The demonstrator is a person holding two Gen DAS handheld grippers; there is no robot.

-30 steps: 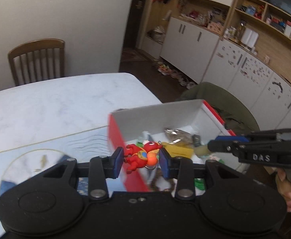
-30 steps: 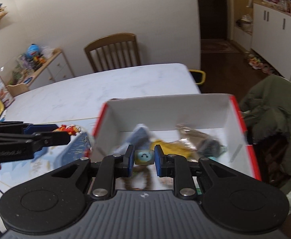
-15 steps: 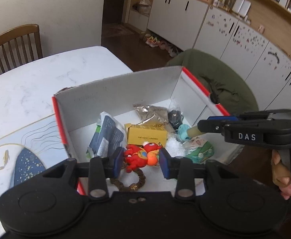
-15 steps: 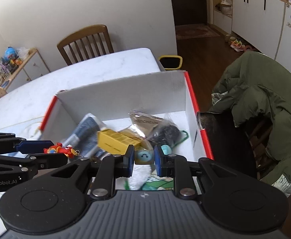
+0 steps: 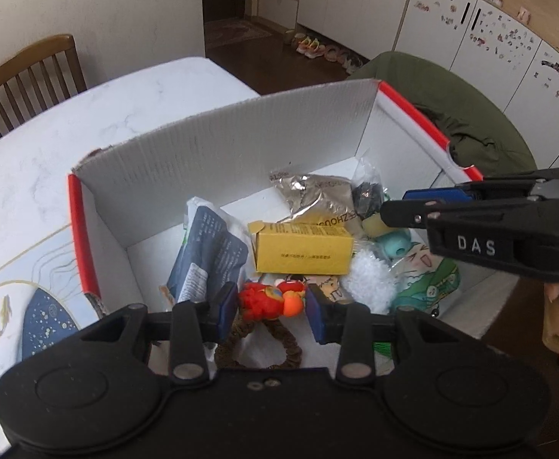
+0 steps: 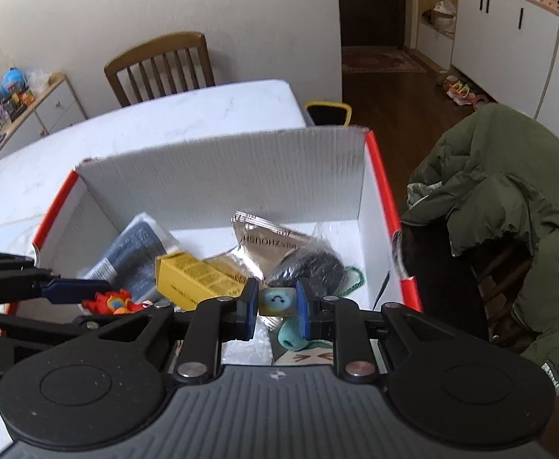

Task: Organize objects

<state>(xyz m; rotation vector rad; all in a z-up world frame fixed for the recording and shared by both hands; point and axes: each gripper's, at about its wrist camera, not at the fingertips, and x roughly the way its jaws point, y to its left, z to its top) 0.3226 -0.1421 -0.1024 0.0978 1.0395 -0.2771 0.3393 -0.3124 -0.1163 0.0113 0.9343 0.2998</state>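
Left gripper [image 5: 272, 306]: narrowed on a red and orange toy figure [image 5: 270, 300], pinched between the blue pads and held over the near part of the box.
Right gripper [image 6: 277, 308]: closed tight on a small yellow block with a blue smiley face [image 6: 277, 300], held above the box contents.
Hair tie [image 5: 258, 344]: brown loop on the box floor, directly below the left gripper.
White fluffy item [image 5: 369, 281]: on the box floor, just beside the yellow carton.
Teal item [image 5: 394, 243]: lies right of the carton, under the right gripper's fingers.
Yellow carton [image 5: 302, 248]: lies in the middle of the box.
Dark blue packet [image 5: 207, 256]: leans at the box's left side, touching the carton.
Silver foil pouch [image 5: 317, 195]: behind the carton, near the far wall.
Box [image 5: 222, 149]: white inside, red rims, open top, standing on the bench [image 5: 69, 114].
Wooden chair [image 6: 161, 67]: at the far edge of the bench.
Green jacket [image 6: 509, 199]: draped right of the box.
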